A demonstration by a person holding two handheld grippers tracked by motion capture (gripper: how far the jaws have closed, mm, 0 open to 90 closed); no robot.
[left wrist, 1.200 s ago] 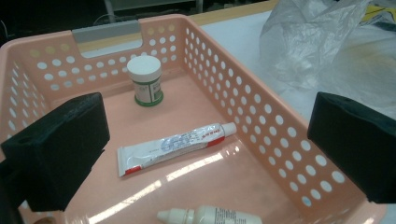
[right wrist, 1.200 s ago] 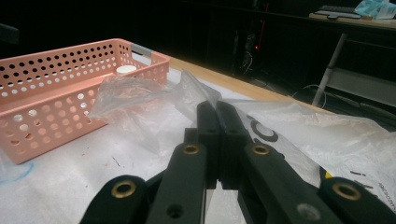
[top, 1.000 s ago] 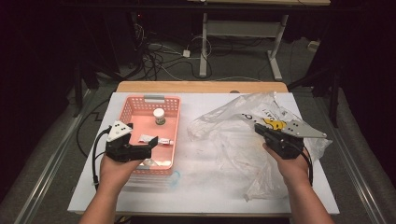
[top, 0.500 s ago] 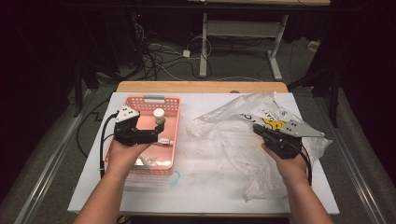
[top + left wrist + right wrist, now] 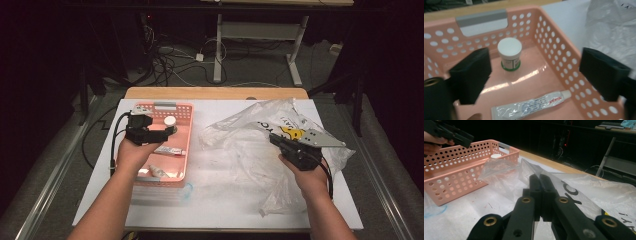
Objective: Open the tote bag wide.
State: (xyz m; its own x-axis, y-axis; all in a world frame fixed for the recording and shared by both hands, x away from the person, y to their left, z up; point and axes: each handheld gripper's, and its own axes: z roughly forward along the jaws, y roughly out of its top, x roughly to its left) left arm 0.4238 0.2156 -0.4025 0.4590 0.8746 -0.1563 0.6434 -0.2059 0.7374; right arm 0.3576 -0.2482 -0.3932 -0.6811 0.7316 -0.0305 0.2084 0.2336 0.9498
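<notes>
A pink perforated basket (image 5: 165, 145) sits on the left half of the white worktop (image 5: 225, 200), and a crumpled clear plastic bag (image 5: 260, 145) spreads over the right half, its near fold lying just beside the basket's right wall. Inside the basket a small white-lidded jar (image 5: 509, 53) stands upright near the far wall, under the grey handle slot, and a tube (image 5: 531, 105) lies flat on the floor nearer the person, apart from the jar. The left hand-held gripper (image 5: 167, 131) hangs over the far part of the basket; in the left gripper view its jaws stand wide, one at each side of the jar, with nothing pressed between the pads, and they have just been closing a little. The basket's perforated right wall rises close to the right-hand jaw, while the floor around the jar is bare. The right hand-held gripper (image 5: 274, 139) rests on the bag, its jaws closed flat together on a fold of the plastic, as the right gripper view shows. A strip of bare worktop lies in front of the basket and between basket and bag, and the wooden far edge runs behind both. Compared with a second ago, the left hand-held gripper has moved from the near middle of the basket toward its far end, nearer the jar; the right one sits where it was.
</notes>
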